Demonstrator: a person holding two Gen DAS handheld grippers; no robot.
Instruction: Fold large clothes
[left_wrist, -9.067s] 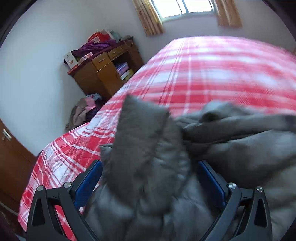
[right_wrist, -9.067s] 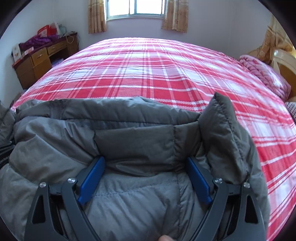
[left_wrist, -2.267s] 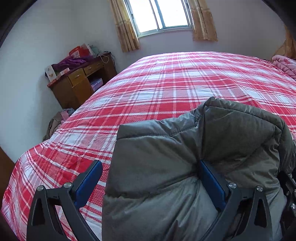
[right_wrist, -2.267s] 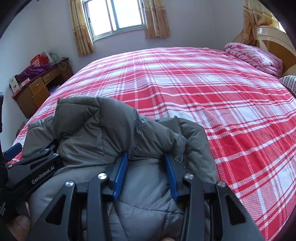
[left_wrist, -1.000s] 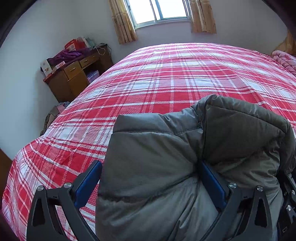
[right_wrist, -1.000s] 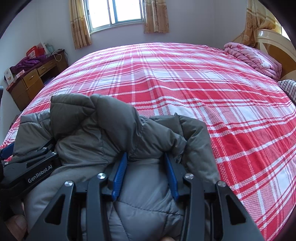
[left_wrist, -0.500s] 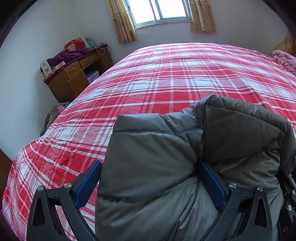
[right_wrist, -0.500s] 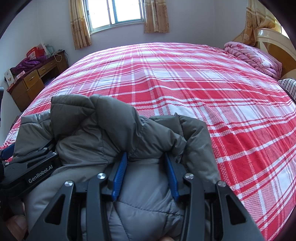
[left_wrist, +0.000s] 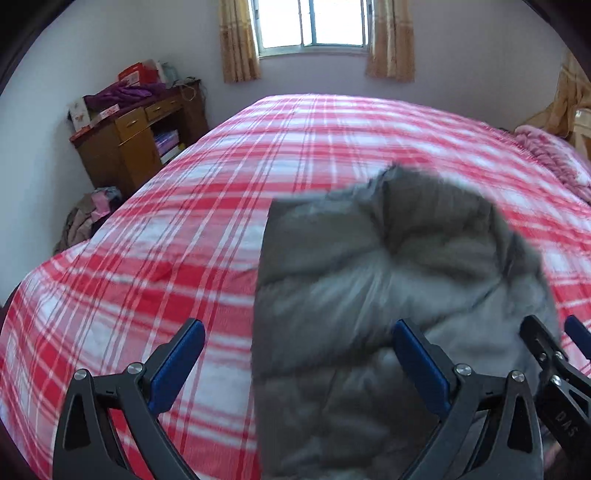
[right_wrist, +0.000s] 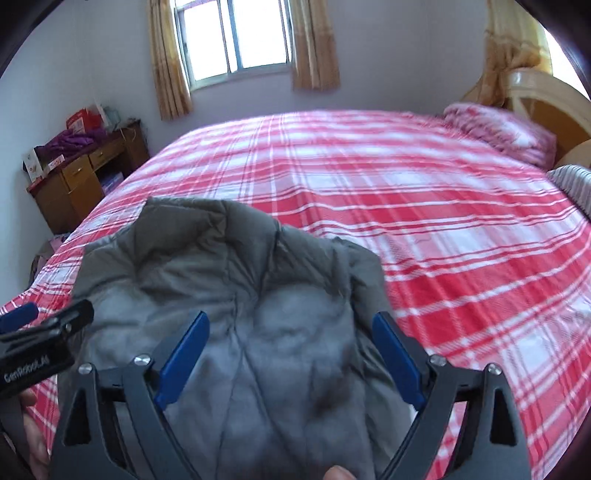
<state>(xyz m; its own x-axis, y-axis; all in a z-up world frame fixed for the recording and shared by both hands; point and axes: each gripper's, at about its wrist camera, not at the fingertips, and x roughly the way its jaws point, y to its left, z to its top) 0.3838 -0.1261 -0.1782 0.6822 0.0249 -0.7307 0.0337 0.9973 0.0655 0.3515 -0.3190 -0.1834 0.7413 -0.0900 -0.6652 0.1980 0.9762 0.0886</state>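
Right wrist view: right gripper (right_wrist: 291, 354) over grey padded jacket (right_wrist: 236, 280), jaws opening, pads clear of fabric, jacket bunched between them on red plaid bedspread (right_wrist: 424, 206).
Left wrist view: left gripper (left_wrist: 299, 363) spread wide, jacket against right pad only, nothing pinched. Frames blurred.

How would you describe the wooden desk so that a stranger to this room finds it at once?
Start at the large bed with the red and white checked cover, then look to the wall left of the window. There stands the brown wooden desk with drawers; it alone carries a heap of purple cloth and a red box.
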